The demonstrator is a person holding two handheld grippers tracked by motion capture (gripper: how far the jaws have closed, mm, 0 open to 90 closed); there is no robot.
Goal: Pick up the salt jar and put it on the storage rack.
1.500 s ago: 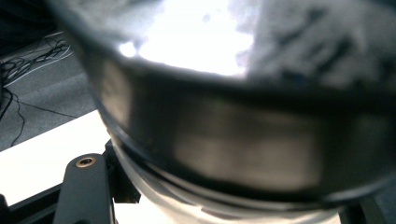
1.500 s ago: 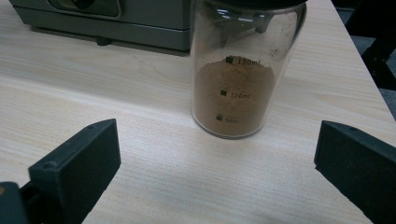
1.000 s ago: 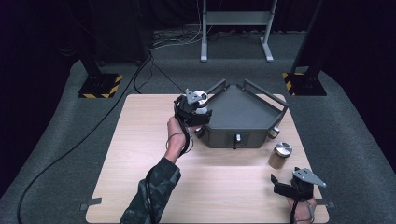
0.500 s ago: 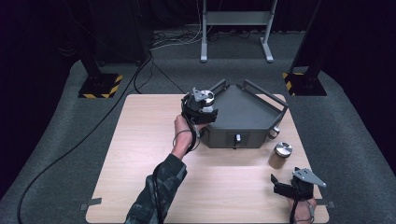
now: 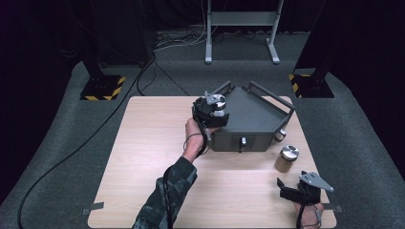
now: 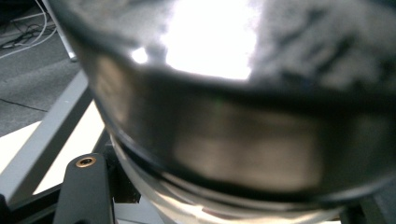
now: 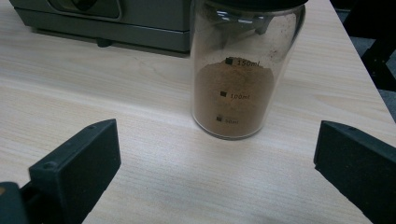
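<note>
At the near right corner of the table [image 5: 143, 167], the right gripper [image 5: 305, 191] rests with its jaws spread wide and nothing between them. Just beyond it stands a glass jar [image 7: 243, 70] with a metal lid [image 5: 290, 152], upright and apart from the jaws. It is filled with brown powder to a little under the topmost printed mark (three volume marks are printed on the wall).

Farther off, over the left front corner of the grey box [image 5: 253, 119], the left gripper [image 5: 212, 112] is clenched on a second jar [image 6: 224, 130], carried above the box and clear of the table. Its contents cannot be told; the left gripper view is blurred.

Such a jar is judged rigid, smooth and breakable, and moderately heavy when filled. It should be gripped across the straight wall below the lid, where the pads bear flat. Glass is slippery, so a firm squeeze is advised, and the jar should be kept upright and set down gently.
</note>
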